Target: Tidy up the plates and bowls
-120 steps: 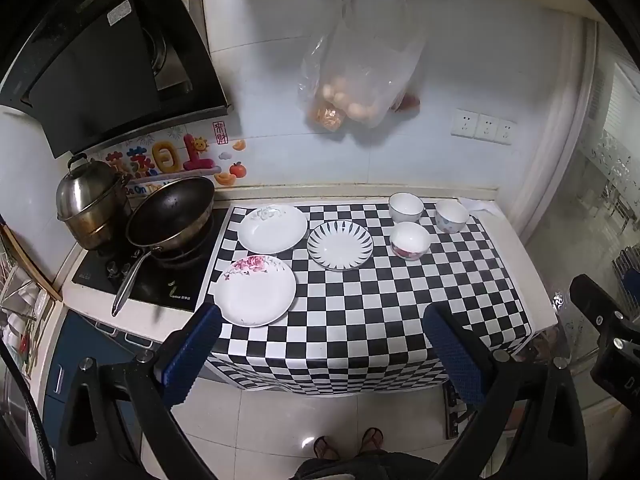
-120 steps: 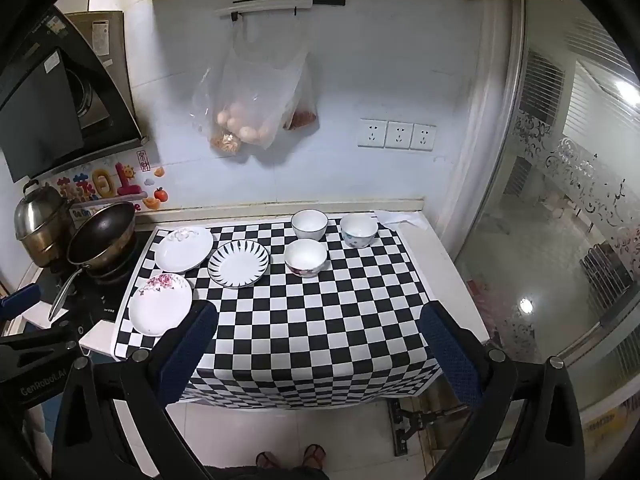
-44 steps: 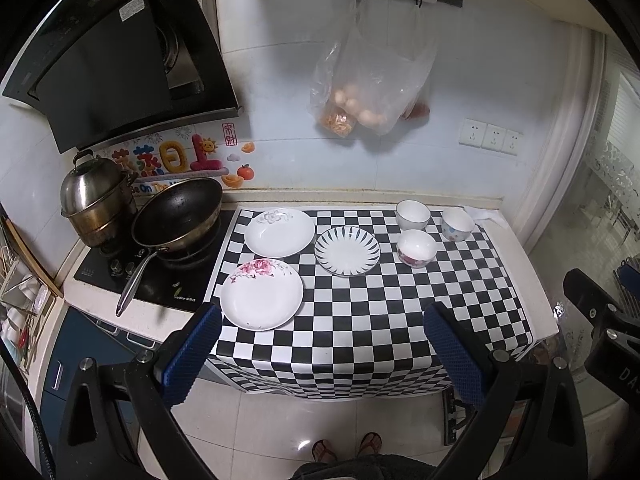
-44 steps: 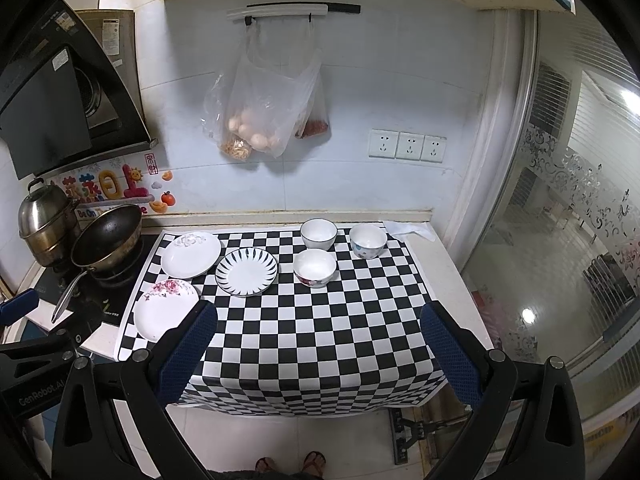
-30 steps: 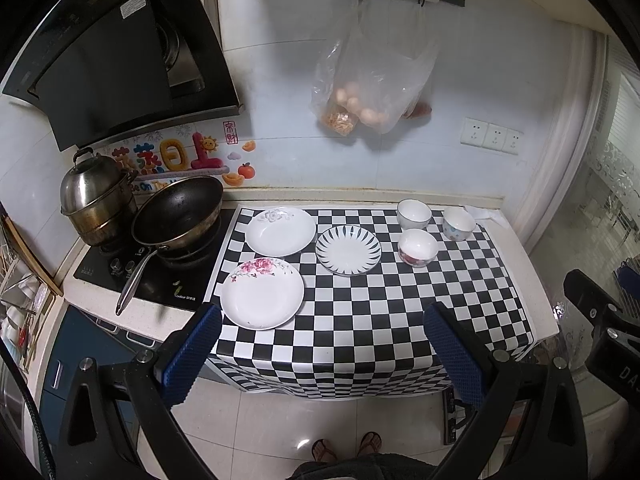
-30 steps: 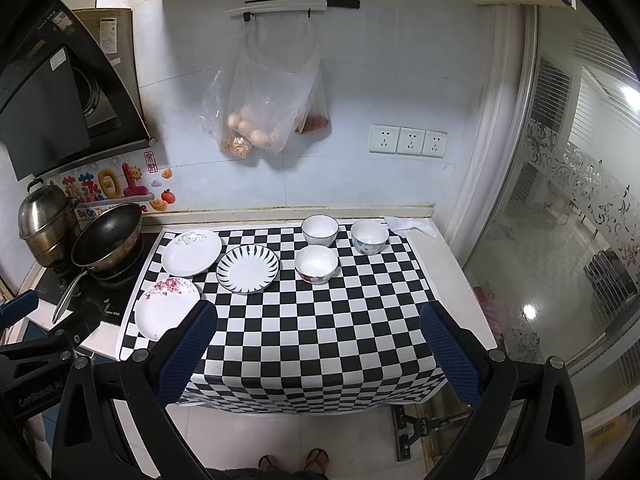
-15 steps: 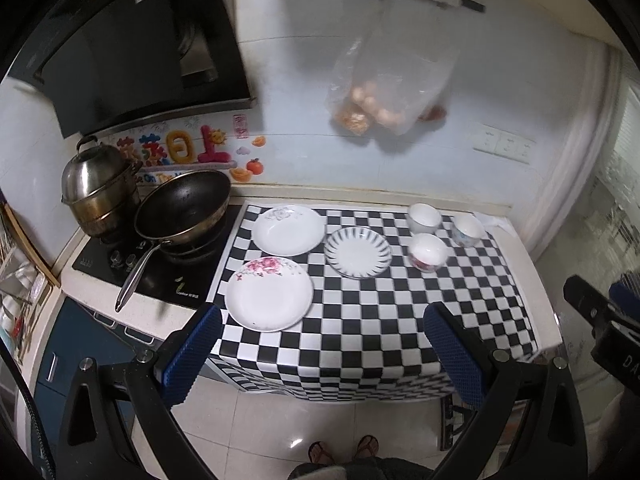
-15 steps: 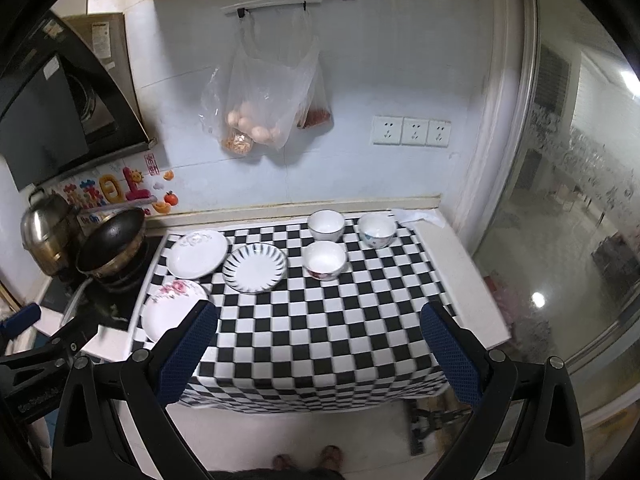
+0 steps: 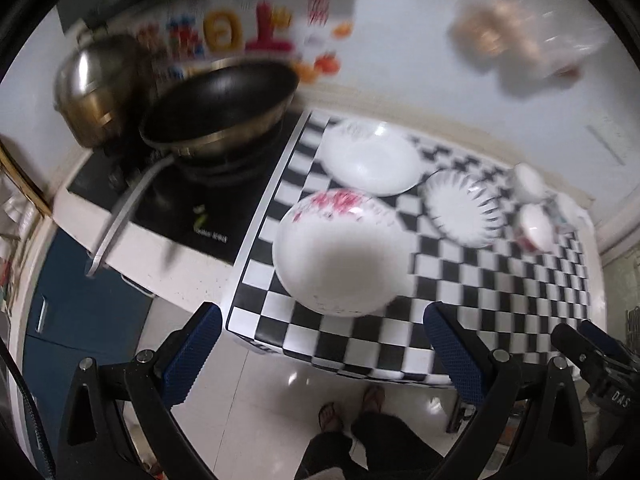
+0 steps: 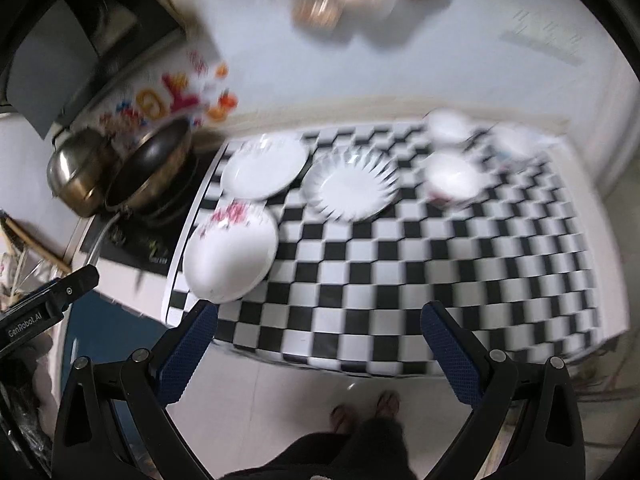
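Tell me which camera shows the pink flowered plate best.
The left wrist view. The flowered plate fills the middle of that picture, close ahead of the open left gripper, its pink pattern readable despite blur. In the right wrist view the same plate sits smaller, off to the left and more smeared.

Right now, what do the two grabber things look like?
Both look the same. The left gripper and right gripper each have two black plastic arms with silver screws and blue textured pads. Seen from the right one, the left has white lettering on its black body. The person wears dark trousers.
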A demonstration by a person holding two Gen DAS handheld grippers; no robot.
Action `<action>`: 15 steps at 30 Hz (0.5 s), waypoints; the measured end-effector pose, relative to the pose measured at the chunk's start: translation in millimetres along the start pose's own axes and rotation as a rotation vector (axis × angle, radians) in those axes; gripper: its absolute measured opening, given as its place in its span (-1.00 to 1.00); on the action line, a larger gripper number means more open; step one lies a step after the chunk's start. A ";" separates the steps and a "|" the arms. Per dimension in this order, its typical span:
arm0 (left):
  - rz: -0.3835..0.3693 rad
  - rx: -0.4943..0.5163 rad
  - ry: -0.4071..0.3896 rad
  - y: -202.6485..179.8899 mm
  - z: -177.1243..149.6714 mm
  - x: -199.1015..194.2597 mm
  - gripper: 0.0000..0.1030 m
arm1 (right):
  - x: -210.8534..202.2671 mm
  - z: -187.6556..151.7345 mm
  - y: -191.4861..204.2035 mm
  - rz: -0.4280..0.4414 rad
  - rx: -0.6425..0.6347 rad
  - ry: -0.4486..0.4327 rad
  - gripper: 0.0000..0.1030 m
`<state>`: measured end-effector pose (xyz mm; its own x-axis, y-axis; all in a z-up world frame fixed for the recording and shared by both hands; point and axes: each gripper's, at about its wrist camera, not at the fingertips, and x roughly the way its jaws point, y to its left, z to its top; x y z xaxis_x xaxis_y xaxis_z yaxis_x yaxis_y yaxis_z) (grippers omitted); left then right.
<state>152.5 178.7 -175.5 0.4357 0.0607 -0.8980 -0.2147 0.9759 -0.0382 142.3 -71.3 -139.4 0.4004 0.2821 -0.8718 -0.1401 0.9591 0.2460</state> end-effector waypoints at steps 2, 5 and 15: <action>-0.007 -0.015 0.062 8.8 8.3 37.5 0.98 | 50.5 12.4 1.8 0.039 0.011 0.057 1.00; 0.000 -0.033 0.134 17.8 17.5 88.6 0.90 | 118.7 27.6 4.9 0.079 0.018 0.140 0.97; 0.016 0.012 0.332 32.2 54.3 223.6 0.29 | 297.0 74.4 20.0 0.195 0.045 0.381 0.45</action>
<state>290.5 235.1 -353.8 0.1228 0.0067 -0.9924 -0.2081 0.9779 -0.0192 325.9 33.4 -361.9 0.0064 0.4376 -0.8992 -0.1368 0.8911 0.4327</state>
